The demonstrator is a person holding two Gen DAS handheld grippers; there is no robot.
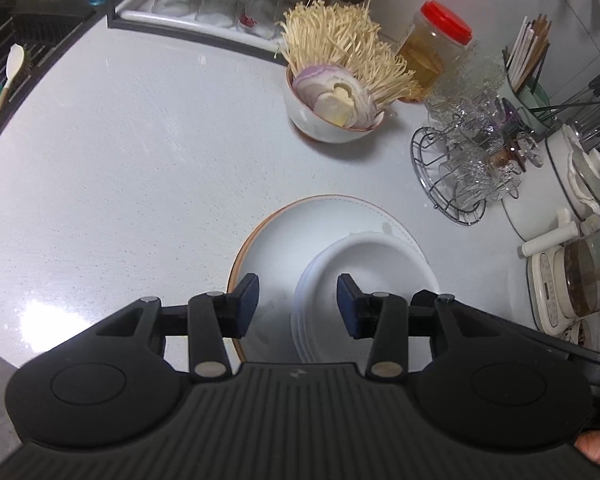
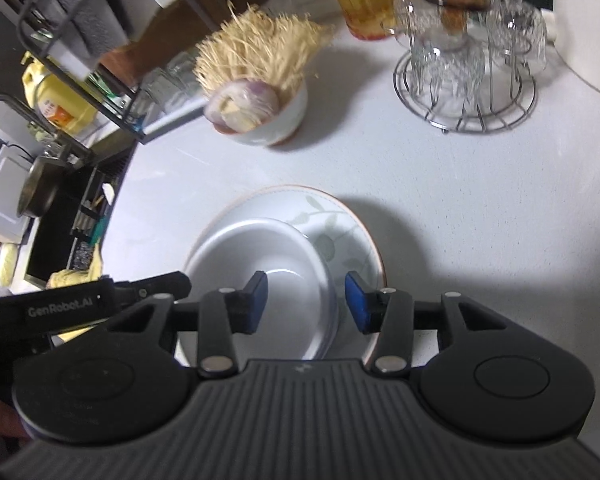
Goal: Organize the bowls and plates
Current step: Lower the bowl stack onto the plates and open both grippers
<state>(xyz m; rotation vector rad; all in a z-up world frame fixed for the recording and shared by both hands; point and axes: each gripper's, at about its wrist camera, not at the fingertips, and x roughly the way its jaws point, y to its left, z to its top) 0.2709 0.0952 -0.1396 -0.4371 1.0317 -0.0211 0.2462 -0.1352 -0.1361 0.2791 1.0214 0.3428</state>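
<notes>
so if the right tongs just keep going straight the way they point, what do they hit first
Most likely the stack of white bowls on the leaf-patterned plate: the open right tongs straddle its near rim. Beyond it stands the bowl of enoki and onion. Height above the stack is unclear.

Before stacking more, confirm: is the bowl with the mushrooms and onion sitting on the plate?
No. The bowl with mushrooms and onion stands on the bare counter, apart from the plate, which holds stacked white bowls.
</notes>
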